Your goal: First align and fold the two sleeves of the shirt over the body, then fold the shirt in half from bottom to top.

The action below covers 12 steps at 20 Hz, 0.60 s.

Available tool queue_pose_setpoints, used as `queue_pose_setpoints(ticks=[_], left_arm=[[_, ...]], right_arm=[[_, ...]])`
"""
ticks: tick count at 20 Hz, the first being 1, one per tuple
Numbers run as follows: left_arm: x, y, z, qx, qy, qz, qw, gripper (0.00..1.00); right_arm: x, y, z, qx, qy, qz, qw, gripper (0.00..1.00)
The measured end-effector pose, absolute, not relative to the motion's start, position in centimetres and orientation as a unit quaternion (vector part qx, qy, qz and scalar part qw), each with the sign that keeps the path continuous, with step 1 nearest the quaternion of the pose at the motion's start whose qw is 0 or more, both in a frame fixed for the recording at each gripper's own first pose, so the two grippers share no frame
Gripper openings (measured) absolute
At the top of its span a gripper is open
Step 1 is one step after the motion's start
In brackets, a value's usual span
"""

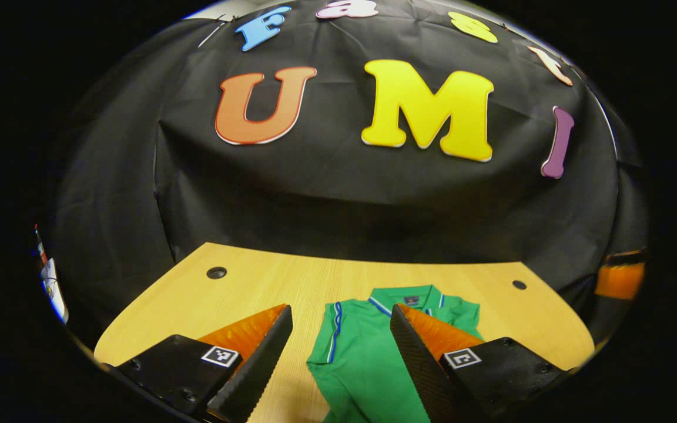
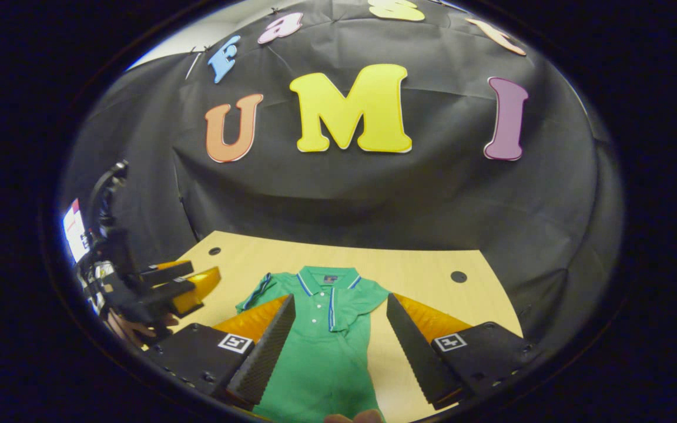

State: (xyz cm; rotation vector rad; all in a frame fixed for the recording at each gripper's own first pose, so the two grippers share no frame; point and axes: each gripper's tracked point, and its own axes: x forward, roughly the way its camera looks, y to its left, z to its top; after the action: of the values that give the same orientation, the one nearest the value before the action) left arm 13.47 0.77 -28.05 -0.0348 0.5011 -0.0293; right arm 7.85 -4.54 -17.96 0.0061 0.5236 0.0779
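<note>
The green shirt (image 2: 321,346) lies collar-away on the wooden table (image 2: 426,270), at about six o'clock in both views. Judging by its narrow outline, the sleeves look already folded over the body, though one blue-trimmed sleeve (image 2: 256,292) juts out toward ten o'clock. The bottom-to-top fold seems left to do.

The left gripper (image 1: 341,352) hovers over the shirt's edge with fingers spread, holding nothing. The right gripper (image 2: 341,346) is likewise spread wide and empty. Bare tabletop opens toward three o'clock.

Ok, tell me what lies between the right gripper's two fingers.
The green shirt on the table lies between the open right gripper's fingers, in the right gripper view.
</note>
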Motion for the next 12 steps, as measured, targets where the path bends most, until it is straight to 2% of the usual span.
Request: queue_pose_setpoints(ticks=[7, 10, 12], left_arm=[[16.6, 2.0, -37.9, -0.006, 0.322, -0.01, 0.947, 1.0], [17.3, 2.4, -40.6, 0.006, 0.346, -0.018, 0.938, 1.0], [17.9, 2.8, -41.8, 0.012, 0.35, -0.019, 0.936, 1.0]], right_arm=[[6.9, -6.3, -17.5, 0.001, 0.271, 0.021, 0.962, 0.96], [6.9, -6.6, -18.8, 0.006, 0.293, 0.016, 0.956, 0.94], [6.9, -6.8, -19.2, 0.013, 0.3, 0.013, 0.954, 0.96]])
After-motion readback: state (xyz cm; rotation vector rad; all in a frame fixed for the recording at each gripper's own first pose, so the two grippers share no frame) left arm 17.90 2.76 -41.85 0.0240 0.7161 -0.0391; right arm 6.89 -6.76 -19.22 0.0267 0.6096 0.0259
